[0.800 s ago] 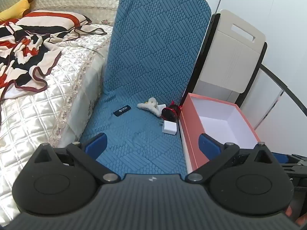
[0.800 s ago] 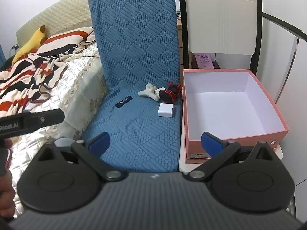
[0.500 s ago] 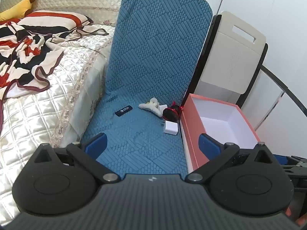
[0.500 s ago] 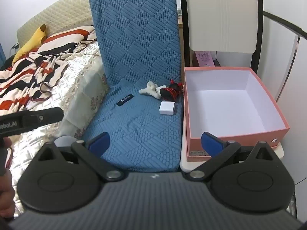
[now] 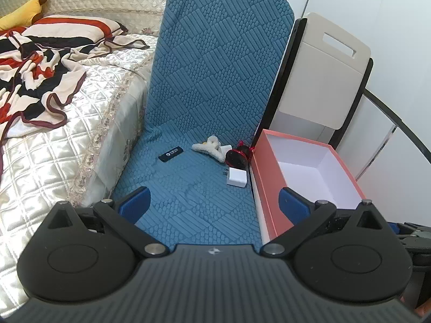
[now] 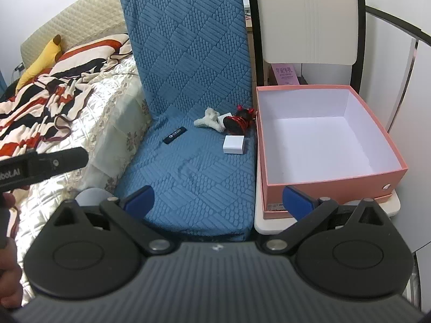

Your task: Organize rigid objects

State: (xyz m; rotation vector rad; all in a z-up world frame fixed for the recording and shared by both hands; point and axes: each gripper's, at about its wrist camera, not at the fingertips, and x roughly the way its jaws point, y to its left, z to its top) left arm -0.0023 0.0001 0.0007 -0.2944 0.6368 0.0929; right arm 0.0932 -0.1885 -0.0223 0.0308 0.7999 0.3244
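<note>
Charger (image 5: 237,177) lies well ahead of open left tool (image 5: 214,202).

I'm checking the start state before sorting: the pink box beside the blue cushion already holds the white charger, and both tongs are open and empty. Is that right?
Not quite. The pink box is empty; the right wrist view shows its bare white inside. The white charger still lies on the blue cushion, just left of the box. The rest stands: the left tongs and right tongs are open and empty.
</note>
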